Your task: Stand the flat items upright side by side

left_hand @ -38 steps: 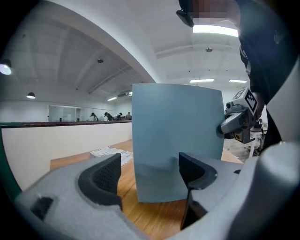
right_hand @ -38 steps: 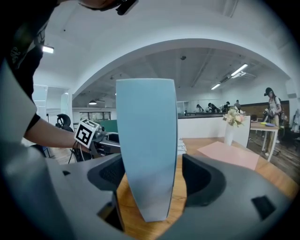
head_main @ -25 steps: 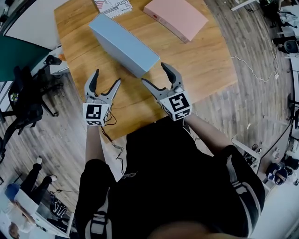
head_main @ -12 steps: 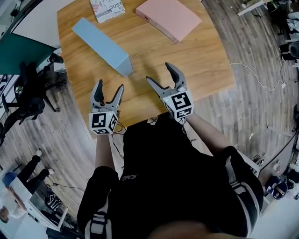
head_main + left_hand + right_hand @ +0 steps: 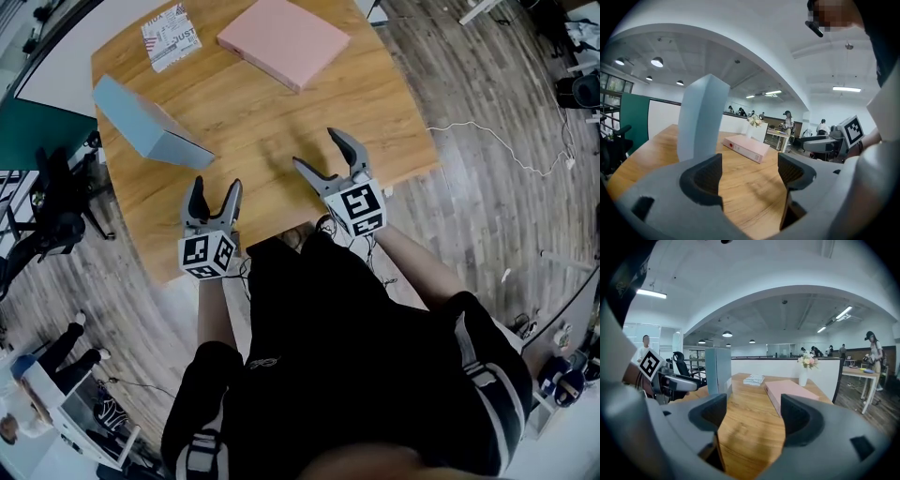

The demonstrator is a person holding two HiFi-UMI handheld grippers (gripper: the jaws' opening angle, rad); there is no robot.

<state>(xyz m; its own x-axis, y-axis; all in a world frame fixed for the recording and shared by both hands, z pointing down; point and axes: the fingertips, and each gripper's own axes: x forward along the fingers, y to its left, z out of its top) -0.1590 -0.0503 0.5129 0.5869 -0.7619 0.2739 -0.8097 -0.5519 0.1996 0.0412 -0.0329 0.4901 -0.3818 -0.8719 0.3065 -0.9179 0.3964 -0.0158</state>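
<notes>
A tall light-blue box (image 5: 145, 124) stands upright near the left edge of the wooden table (image 5: 375, 103). A pink binder (image 5: 281, 42) lies flat at the far side, with a printed booklet (image 5: 171, 36) lying flat to its left. My left gripper (image 5: 215, 187) is open and empty over the table's near edge, a little right of the box. My right gripper (image 5: 319, 150) is also open and empty, over bare wood at the near middle. From the left gripper view the blue box (image 5: 701, 117) rises ahead to the left, with the pink binder (image 5: 747, 146) beyond. The right gripper view shows the box (image 5: 718, 369), the binder (image 5: 790, 390) and the booklet (image 5: 753, 379).
A vase of flowers (image 5: 804, 371) stands past the table's far end. A black office chair (image 5: 52, 220) and a green board (image 5: 37, 122) are on the floor at the left. A thin cable (image 5: 497, 141) runs over the floor at the right.
Both grippers have drawn back from the blue box to the table's near edge. The head view has shifted, so the box now lies far to the left of them.
</notes>
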